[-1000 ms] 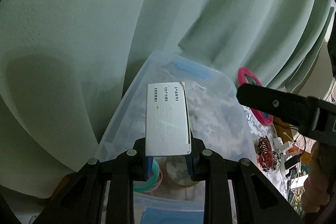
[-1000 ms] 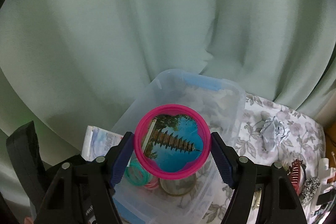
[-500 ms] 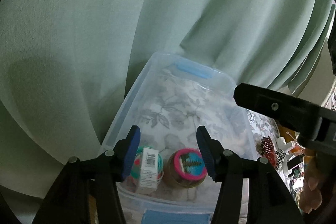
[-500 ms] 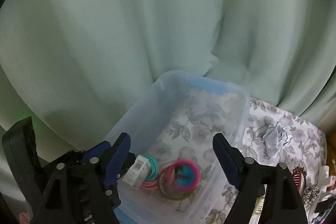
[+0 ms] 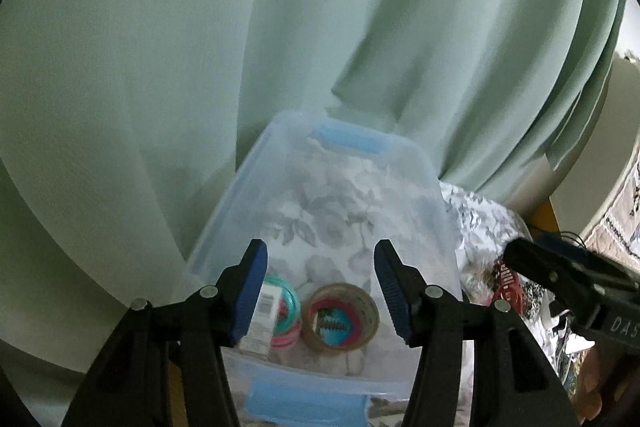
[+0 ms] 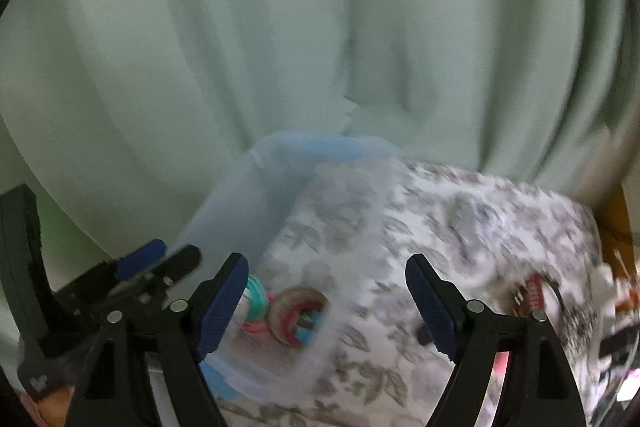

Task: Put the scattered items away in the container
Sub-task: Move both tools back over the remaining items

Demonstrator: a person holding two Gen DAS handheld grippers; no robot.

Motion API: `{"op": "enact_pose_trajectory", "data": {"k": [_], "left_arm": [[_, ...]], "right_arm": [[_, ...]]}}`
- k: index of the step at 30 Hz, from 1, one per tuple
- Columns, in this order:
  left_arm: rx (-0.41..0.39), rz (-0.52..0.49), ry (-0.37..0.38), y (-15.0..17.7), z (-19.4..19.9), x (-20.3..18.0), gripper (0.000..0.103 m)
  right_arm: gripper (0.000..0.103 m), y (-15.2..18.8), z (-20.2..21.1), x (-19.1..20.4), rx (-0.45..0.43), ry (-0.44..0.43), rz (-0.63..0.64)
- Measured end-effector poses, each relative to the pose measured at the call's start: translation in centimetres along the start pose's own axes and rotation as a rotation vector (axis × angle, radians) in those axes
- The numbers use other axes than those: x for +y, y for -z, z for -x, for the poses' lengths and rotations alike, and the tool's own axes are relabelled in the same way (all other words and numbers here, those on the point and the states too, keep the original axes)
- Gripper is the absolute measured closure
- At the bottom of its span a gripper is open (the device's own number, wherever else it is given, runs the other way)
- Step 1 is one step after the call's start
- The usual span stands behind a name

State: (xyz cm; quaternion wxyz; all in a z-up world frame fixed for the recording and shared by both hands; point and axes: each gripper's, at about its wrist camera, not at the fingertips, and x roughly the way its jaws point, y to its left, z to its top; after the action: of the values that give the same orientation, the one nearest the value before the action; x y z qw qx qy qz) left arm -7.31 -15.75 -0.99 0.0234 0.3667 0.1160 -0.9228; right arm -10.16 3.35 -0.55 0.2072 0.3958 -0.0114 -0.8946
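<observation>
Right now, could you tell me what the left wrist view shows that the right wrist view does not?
Only the left wrist view shows the small box by the coloured rings, sharply, with the open left gripper over the container. Only the right wrist view shows the floral cloth spreading right, under the open right gripper. Both show the container, tape roll, red hair clip and curtain.
</observation>
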Motion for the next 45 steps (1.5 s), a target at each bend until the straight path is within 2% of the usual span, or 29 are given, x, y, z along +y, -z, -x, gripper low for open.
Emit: {"op": "enact_pose_trajectory", "data": {"k": [7, 16, 20, 24, 28, 31, 34, 38, 41, 43, 45], "left_arm": [[0.000, -0.060, 0.023, 0.2, -0.2, -4.3, 0.046], [0.009, -0.201, 0.031, 2.0, -0.6, -12.5, 0.037], [0.056, -0.279, 0.051, 3.6, -1.5, -16.3, 0.037], [0.107, -0.332, 0.062, 5.2, -2.7, -18.9, 0.037], [0.163, -0.366, 0.062, 6.7, -4.2, -20.5, 0.037], [0.228, -0.386, 0.074, 7.9, -5.8, -21.0, 0.037], [0.268, -0.414, 0.071, 8.9, -6.9, -21.2, 0.037], [0.280, -0.425, 0.061, 9.8, -8.1, -20.9, 0.037], [0.312, -0.410, 0.095, 10.6, -9.4, -20.4, 0.037], [0.303, -0.384, 0.133, 10.9, -9.8, -20.0, 0.037], [0.250, -0.355, 0.164, 11.0, -9.9, -19.6, 0.037]], "right_arm": [[0.019, 3.4, 2.6, -6.2, 0.012, 0.059, -0.141], [0.019, 8.1, 7.3, -15.9, -0.060, 0.128, -0.364], [0.019, 10.1, 9.2, -19.8, -0.092, 0.191, -0.463], [0.019, 12.0, 10.4, -23.0, -0.121, 0.185, -0.541], [0.016, 13.4, 10.9, -24.7, -0.141, 0.194, -0.572], [0.010, 14.0, 10.5, -25.2, -0.147, 0.177, -0.579], [0.010, 14.4, 9.8, -25.7, -0.134, 0.174, -0.597], [0.010, 15.0, 8.8, -26.1, -0.130, 0.181, -0.618], [0.009, 15.3, 7.8, -26.3, -0.102, 0.168, -0.620], [0.009, 15.5, 7.1, -26.2, -0.084, 0.152, -0.619], [0.009, 15.5, 6.5, -26.0, -0.061, 0.182, -0.597]]}}
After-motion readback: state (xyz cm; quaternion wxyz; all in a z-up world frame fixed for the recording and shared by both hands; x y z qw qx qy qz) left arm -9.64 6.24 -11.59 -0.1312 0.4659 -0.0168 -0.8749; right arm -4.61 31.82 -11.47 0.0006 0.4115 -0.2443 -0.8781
